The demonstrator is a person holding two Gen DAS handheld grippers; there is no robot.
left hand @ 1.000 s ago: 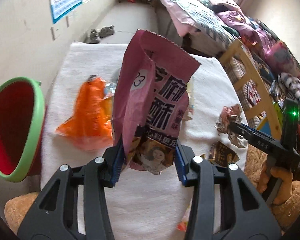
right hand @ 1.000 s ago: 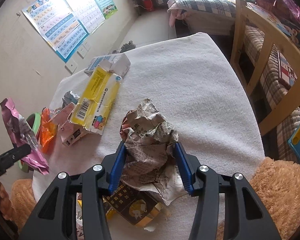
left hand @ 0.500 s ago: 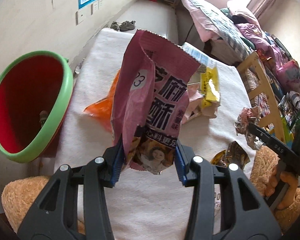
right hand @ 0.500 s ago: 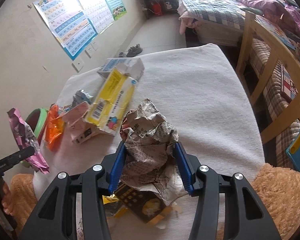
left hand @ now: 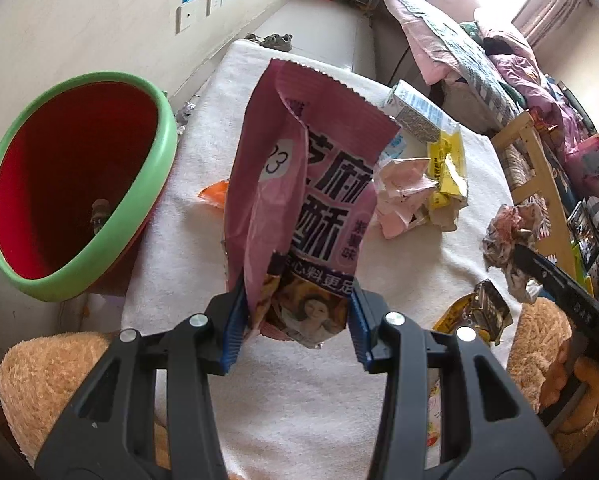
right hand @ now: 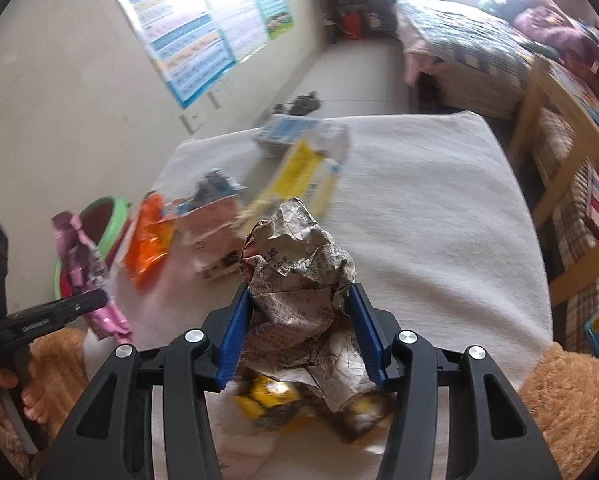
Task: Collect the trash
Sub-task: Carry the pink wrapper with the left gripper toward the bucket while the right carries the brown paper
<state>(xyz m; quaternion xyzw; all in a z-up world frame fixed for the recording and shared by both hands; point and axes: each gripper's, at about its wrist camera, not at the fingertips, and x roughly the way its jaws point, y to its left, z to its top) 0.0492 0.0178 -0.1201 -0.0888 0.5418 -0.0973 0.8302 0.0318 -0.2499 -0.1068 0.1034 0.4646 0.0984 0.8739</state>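
Pinching the lower end of a pink snack bag (left hand: 299, 200), left gripper (left hand: 295, 320), blue pads pressed on both side edges, bag standing upright above the near left part of the white cloth-covered table (left hand: 299, 420). Just off the table's left edge, a red bin with a green rim (left hand: 163, 152), mouth tilted toward the camera, a small item lying at its bottom. Behind the bag, peeking out near the left edge, an orange wrapper (left hand: 213, 196). Toward the middle of the surface, a crumpled pale pink wrapper (left hand: 403, 196) touching a yellow torn package (left hand: 447, 172); beyond them, nearer the far edge, a small white-and-blue carton (left hand: 415, 112). Near the right edge, a dark and yellow wrapper (left hand: 479, 312) lying flat.

Clamped on a crumpled ball of newspaper (right hand: 299, 280), right gripper (right hand: 299, 332), pads squeezing it from both sides, ball lifted clear of the surface over the near edge. Under it, blurred, something yellow and dark on the cloth. Tan plush fabric (right hand: 571, 392) at both near corners. At the left side of the right wrist view, a hand (right hand: 3, 392) gripping the other tool's handle.
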